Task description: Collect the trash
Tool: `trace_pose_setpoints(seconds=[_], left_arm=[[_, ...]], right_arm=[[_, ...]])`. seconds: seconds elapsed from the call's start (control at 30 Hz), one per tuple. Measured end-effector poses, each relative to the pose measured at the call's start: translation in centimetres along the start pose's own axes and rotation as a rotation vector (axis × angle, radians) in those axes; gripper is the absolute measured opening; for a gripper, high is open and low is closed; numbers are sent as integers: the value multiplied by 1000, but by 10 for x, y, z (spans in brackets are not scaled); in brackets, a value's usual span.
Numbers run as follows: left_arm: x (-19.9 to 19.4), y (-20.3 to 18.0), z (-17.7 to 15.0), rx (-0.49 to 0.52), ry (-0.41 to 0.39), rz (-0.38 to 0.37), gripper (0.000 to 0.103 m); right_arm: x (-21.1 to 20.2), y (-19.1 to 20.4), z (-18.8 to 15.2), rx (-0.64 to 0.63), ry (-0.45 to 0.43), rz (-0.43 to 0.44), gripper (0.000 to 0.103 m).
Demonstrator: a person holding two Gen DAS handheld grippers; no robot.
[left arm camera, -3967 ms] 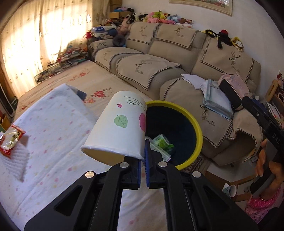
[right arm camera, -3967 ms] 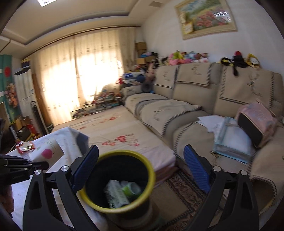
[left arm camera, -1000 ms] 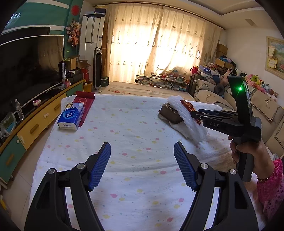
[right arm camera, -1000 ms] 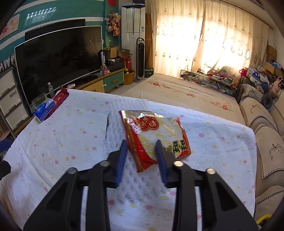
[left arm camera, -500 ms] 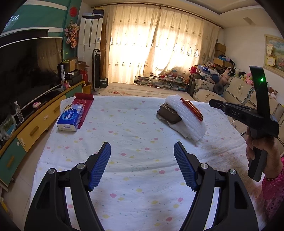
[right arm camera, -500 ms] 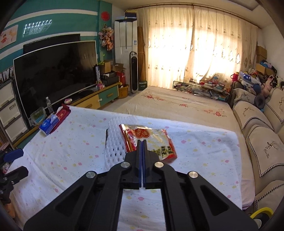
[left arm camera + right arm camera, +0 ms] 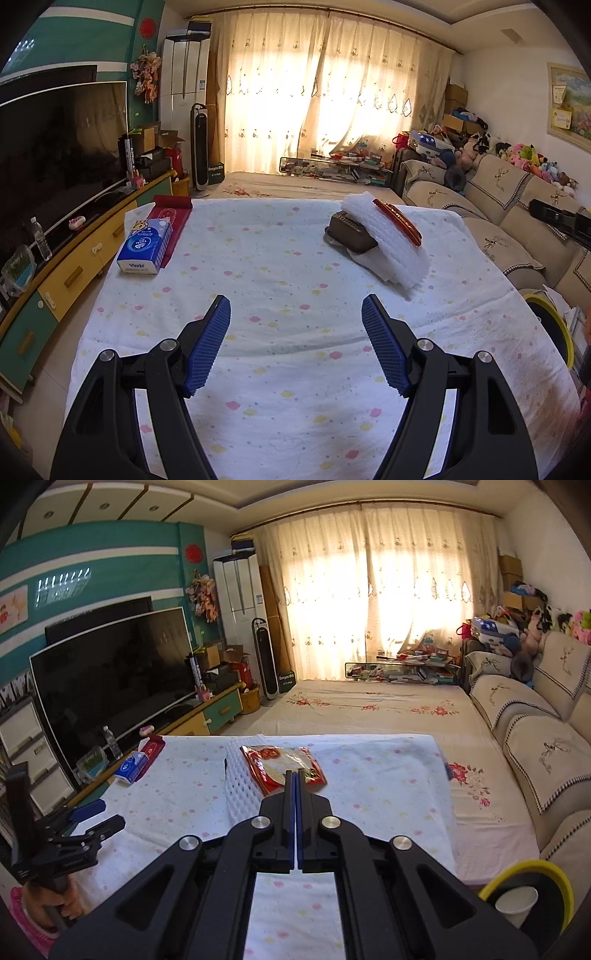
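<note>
**Left tongs wide, right tongs pressed together**

The left tongs (image 7: 295,332) point forward and slightly down, their blue ribbed pads (image 7: 207,343) standing far apart with nothing between them. The right tongs (image 7: 296,779) have their pads pressed flat together, empty. In the right wrist view, a hand (image 7: 55,904) in a pink cuff grips the left tool's handle at lower left.

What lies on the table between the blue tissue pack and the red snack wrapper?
Only bare dotted tablecloth lies between the tissue pack and the snack wrapper; the left wrist view shows it.
</note>
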State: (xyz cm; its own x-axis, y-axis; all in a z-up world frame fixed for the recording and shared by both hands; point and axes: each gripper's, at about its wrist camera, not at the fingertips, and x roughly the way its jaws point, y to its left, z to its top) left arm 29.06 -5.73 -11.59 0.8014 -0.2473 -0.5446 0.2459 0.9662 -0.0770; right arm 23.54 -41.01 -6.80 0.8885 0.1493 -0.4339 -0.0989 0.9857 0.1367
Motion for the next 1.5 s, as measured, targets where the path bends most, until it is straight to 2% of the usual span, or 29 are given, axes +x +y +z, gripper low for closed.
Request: trace_pose_setpoints(seconds=[0.2,0.33,0.37,0.4,0.47,0.63,0.7,0.83,0.97,1.07,1.23,1.4,1.5], left_arm=[[-2,-1,0,6,-9,5,73],[-2,-1,0,9,-7,10,73],[-2,-1,0,11,-7,12,73],[-2,-1,0,13,-7,15,73],[-2,0,0,15,-8,17,73],[-3,3,1,3,-8,2,73],[-3,4,1,-6,-6,-5,73],[-3,7,1,-24,-2,-19,73],[-4,7,2,-28,-1,-28,73],[-4,6,2,-24,-1,-30,73],[-3,6,2,-25,-2,-30,73],[-4,6,2,-22,-6,-27,73],[-4,6,2,-21,-8,-24,73]], right_arm=[[-55,-30,-12,54,-36,-7,0],[-57,-29,-8,27,-30,-16,1],[-47,-24,-5,15,-19,-15,5],[-35,-19,-2,-2,0,-6,19],[-7,3,1,-45,10,12,40],[75,52,4,-161,89,50,40],[106,62,3,-191,120,38,40],[155,65,3,-190,196,45,49],[180,59,4,-175,235,47,57],[194,54,1,-166,288,57,57],[187,43,-2,-128,309,87,32],[165,28,-3,-94,299,81,0],[151,21,-2,-85,275,56,0]])
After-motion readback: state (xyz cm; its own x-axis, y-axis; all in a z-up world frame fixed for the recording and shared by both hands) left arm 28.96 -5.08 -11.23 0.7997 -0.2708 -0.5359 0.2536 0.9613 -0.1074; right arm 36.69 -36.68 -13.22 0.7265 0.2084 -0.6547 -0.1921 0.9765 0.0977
